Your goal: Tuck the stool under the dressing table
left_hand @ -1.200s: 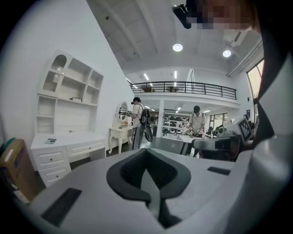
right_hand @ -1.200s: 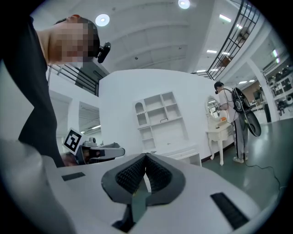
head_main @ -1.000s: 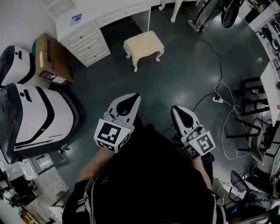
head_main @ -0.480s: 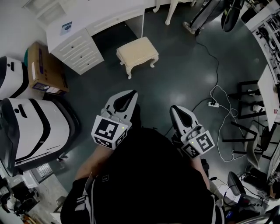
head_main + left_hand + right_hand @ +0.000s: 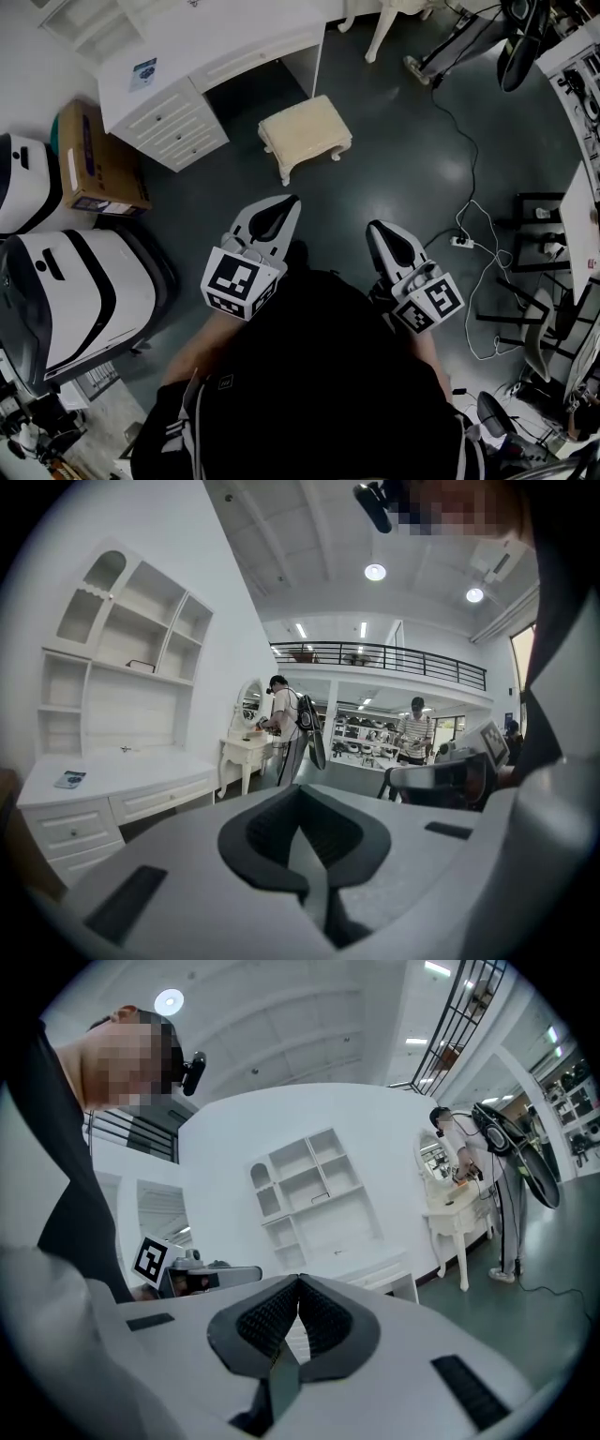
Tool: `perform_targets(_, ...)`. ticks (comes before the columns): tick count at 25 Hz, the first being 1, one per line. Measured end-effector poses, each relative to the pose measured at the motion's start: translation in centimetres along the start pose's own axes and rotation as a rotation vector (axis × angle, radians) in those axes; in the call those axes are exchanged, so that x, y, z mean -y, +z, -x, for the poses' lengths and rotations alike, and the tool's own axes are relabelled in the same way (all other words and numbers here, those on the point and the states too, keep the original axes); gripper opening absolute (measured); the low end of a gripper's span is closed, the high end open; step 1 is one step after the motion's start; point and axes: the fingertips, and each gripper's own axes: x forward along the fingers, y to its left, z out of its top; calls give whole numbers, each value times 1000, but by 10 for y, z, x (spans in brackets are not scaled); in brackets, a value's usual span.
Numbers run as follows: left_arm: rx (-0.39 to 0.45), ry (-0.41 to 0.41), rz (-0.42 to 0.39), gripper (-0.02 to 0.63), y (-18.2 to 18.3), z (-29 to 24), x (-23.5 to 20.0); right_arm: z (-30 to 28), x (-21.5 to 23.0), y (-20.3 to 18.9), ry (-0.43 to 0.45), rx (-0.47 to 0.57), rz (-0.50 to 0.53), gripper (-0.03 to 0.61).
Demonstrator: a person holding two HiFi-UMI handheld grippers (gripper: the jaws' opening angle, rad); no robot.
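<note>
A cream cushioned stool (image 5: 306,135) with white curved legs stands on the dark floor just outside the knee gap of the white dressing table (image 5: 211,56). My left gripper (image 5: 286,201) is shut and empty, held in front of my body, pointing toward the stool from a short way off. My right gripper (image 5: 375,228) is also shut and empty, to the right and level with it. In the left gripper view the table (image 5: 122,780) shows at the left beyond the closed jaws; in the right gripper view its shelving (image 5: 314,1194) shows ahead.
A drawer unit (image 5: 173,127) flanks the knee gap. A cardboard box (image 5: 94,159) and white machines (image 5: 80,295) stand at the left. A power strip (image 5: 461,242) and cables lie on the floor at right. A person (image 5: 284,728) stands at a second white table farther off.
Both grippers, still shut, have travelled with my body toward the stool and table; the stool now lies a little lower and further right in the head view.
</note>
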Motion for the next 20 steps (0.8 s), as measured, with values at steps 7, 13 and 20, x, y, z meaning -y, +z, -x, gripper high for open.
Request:
perform_targets(7, -2, 9, 26, 6, 6, -14, -48, -57, 9, 8, 31, -39, -4, 20)
perform_targets(13, 7, 21, 42, 6, 9, -18, -72, -85, 14, 9, 43, -66, -10, 20)
perform_targets(20, 23, 59, 59, 6, 14, -33, -83, -107, 28, 15, 95, -92, -8, 20)
